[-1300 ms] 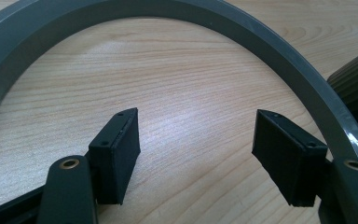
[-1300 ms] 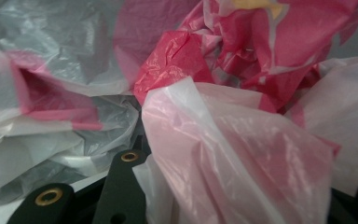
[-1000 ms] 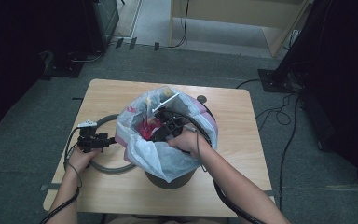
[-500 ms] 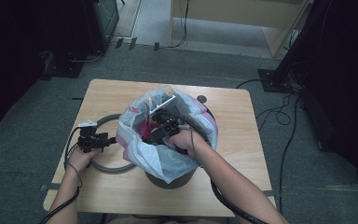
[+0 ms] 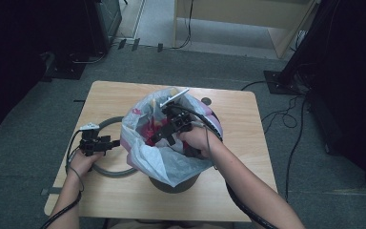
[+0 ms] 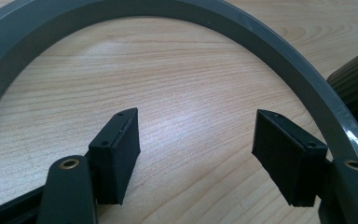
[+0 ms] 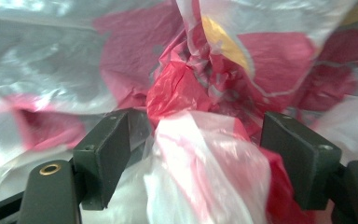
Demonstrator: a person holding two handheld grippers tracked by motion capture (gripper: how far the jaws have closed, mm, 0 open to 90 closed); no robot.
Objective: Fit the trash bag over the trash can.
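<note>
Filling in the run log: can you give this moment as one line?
left claw: open, over table inside grey ring | right claw: jaws just opened, crumpled red-and-white plastic between them, in bag-lined bin

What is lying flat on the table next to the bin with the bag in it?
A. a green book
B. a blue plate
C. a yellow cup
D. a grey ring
D: a grey ring lies flat on the wooden table, and the left gripper sits open over it.
</note>
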